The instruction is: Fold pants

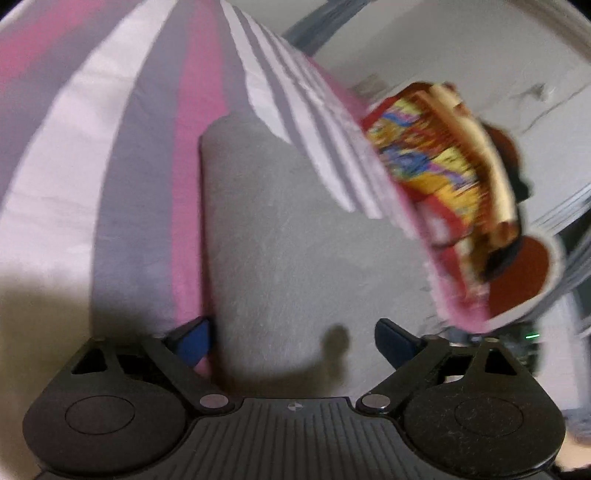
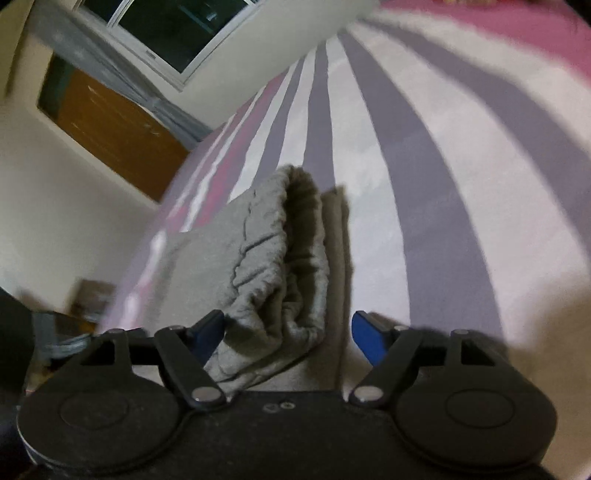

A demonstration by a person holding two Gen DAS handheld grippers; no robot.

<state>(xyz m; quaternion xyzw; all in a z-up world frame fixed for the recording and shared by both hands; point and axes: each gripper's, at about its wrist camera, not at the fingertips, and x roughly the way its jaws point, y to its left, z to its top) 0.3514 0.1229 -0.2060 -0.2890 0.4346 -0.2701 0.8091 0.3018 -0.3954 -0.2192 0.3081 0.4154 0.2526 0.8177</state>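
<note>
Grey pants lie on a bed with a pink, white and grey striped sheet. In the left wrist view a flat grey panel runs away from my left gripper, which is open just above its near end. In the right wrist view the gathered elastic waistband bunches up on the sheet. My right gripper is open, its jaws either side of the waistband fold; whether the blue pads touch the cloth I cannot tell.
A colourful patterned mattress edge and the bed's side drop off at the right in the left wrist view. A wooden cabinet, a window and a wall stand beyond the bed's left edge in the right wrist view.
</note>
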